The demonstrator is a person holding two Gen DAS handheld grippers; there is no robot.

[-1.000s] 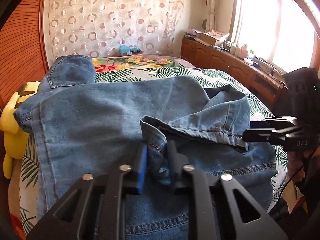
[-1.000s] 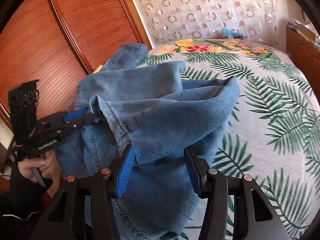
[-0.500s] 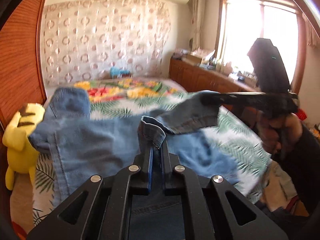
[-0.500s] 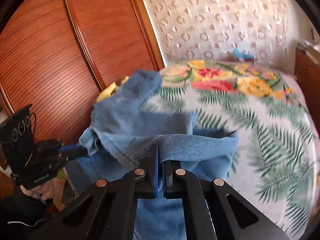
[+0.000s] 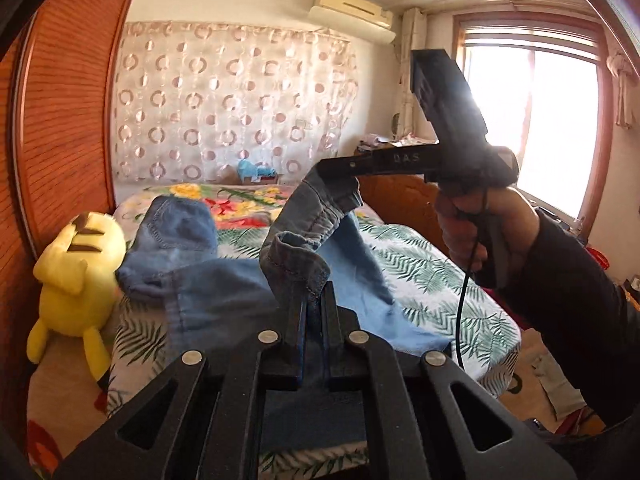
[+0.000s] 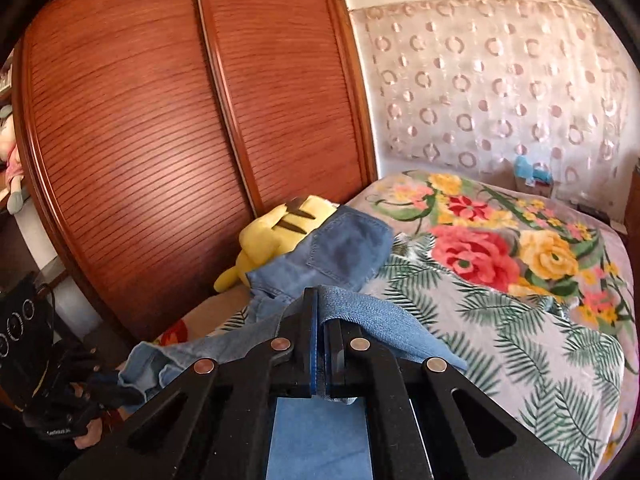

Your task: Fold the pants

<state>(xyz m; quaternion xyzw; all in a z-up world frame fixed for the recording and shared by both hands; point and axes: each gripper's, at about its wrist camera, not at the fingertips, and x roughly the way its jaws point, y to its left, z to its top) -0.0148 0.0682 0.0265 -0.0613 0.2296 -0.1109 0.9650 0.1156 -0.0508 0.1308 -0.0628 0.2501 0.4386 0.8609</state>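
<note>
Filling most of both views is the bed (image 5: 460, 292), its palm-leaf and flower-print cover (image 6: 520, 272) running back to a circle-patterned curtain (image 5: 224, 100), with ribbed wooden wardrobe doors (image 6: 160, 140) along one side. Across that cover lie the blue jeans (image 5: 216, 280), your task item: the waist end with a back pocket (image 6: 344, 244) rests flat on the bed near the yellow plush toy (image 5: 76, 264), while the hem end is raised off the cover, held at two points. Your left gripper (image 5: 312, 304) has its jaws pressed together on a stitched fold of denim hem that stands up just past the blue pads (image 5: 300, 320). Your right gripper (image 5: 324, 170), seen from the left wrist camera as a black bar held higher and further toward the window (image 5: 532, 120), pinches another bit of the same hem, which droops from its tip; your right hand (image 5: 476, 220) in a dark sleeve (image 5: 568, 288) wraps its handle, a black cable (image 5: 464, 312) trailing below. From the right wrist camera, those jaws are likewise closed tight, with a band of denim draped over the fingertips and trapped between them. At the lower left edge of that view, the left gripper's body is dark and blurred.
</note>
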